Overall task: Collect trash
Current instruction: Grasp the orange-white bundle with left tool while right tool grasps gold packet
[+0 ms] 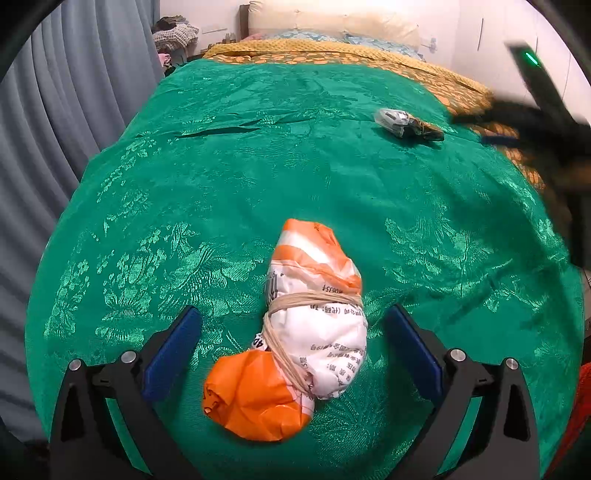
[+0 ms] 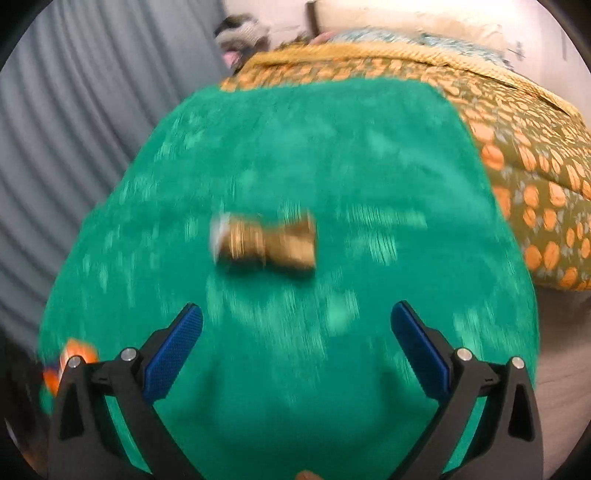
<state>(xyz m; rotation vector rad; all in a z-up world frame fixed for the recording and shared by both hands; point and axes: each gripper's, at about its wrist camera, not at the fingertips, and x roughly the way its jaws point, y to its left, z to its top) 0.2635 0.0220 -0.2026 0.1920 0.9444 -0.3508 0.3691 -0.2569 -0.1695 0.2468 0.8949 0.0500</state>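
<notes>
An orange and white plastic bundle tied with rubber bands lies on the green bedspread. My left gripper is open, its blue pads on either side of the bundle, not touching it. A small brown and silver wrapper lies farther off at the right; it shows blurred in the right wrist view. My right gripper is open and empty, short of that wrapper; it appears as a dark blur in the left wrist view. The bundle's orange edge shows at lower left.
An orange-patterned quilt covers the far and right part of the bed. Grey curtains hang along the left side. Pillows lie at the headboard. Clothes are piled at the far left corner.
</notes>
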